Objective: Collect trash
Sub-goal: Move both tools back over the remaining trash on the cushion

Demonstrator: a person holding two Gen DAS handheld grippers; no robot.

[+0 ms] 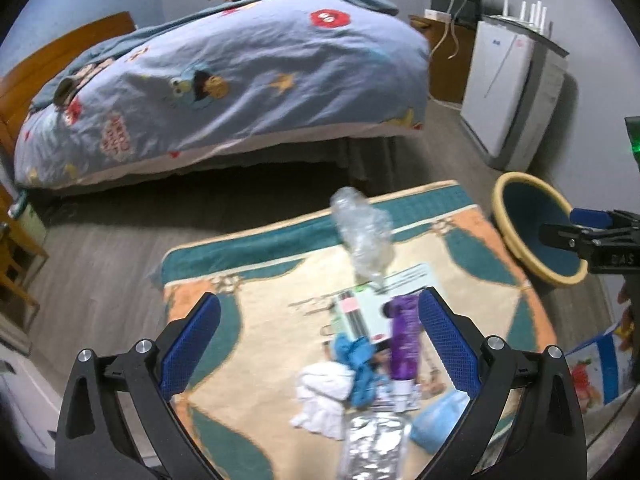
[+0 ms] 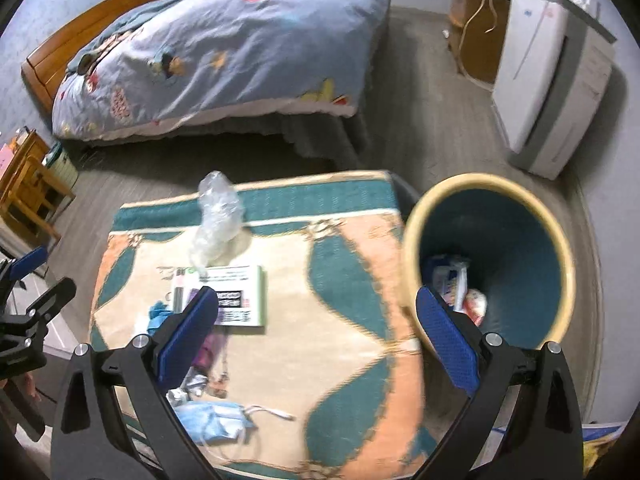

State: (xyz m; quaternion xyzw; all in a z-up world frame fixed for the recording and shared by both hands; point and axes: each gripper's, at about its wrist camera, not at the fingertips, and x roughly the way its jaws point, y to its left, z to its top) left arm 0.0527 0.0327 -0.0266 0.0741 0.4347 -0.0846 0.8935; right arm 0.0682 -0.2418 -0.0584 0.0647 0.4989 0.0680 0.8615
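Trash lies on a patterned rug (image 1: 280,276) (image 2: 344,264): a crushed clear bottle (image 1: 364,236) (image 2: 216,216), a white box (image 1: 376,304) (image 2: 240,292), a purple packet (image 1: 406,336), a blue glove (image 1: 358,364), white tissue (image 1: 324,394), a second clear bottle (image 1: 374,444) and a blue face mask (image 2: 216,420). My left gripper (image 1: 320,324) stands open above the pile with nothing between its fingers. My right gripper (image 2: 318,316) is open too, beside a yellow-rimmed teal bin (image 2: 492,256) (image 1: 536,228) that holds wrappers (image 2: 456,284).
A bed with a blue quilt (image 1: 240,84) (image 2: 224,48) stands beyond the rug. A white appliance (image 1: 512,84) (image 2: 552,80) is against the right wall, with a wooden cabinet (image 1: 448,60) behind it. Wooden furniture (image 2: 28,184) stands at the left. Grey floor surrounds the rug.
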